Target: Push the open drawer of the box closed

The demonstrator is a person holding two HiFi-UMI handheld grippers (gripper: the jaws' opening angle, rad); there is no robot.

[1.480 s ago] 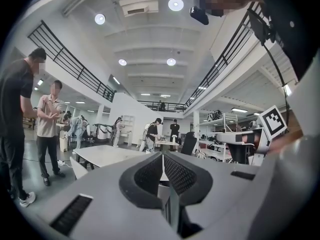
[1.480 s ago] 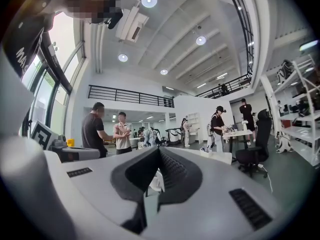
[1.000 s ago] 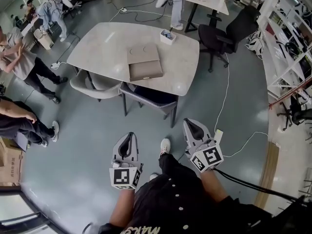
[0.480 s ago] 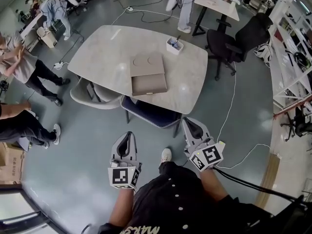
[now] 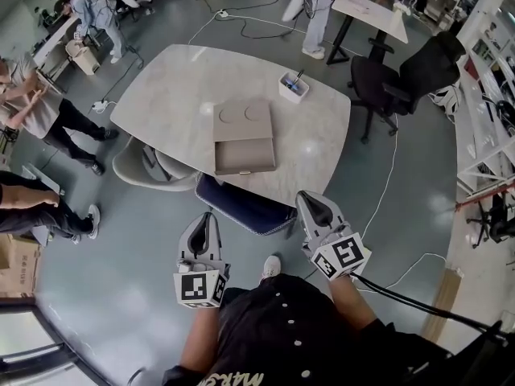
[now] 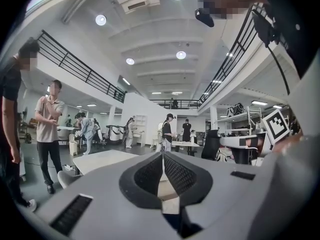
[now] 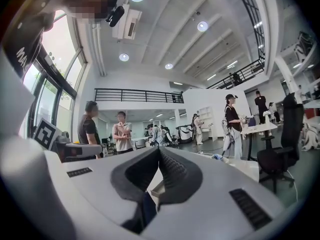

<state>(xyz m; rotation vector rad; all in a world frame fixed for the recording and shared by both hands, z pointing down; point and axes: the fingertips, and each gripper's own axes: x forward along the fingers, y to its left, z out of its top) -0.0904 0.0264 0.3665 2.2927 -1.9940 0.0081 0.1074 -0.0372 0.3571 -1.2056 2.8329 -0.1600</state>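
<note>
The box (image 5: 242, 119) sits on the table (image 5: 177, 79) with its drawer (image 5: 245, 157) pulled out toward me, well apart from my left gripper (image 5: 206, 222) and right gripper (image 5: 312, 204), both with jaws pressed together, holding nothing

Drawer (image 5: 245, 156) of the box (image 5: 243, 119): inside too small to tell. Tub (image 5: 293, 86) on the surface (image 5: 177, 79) w/ maybe pens; chair (image 5: 241, 204) partly hidden under it.
</note>
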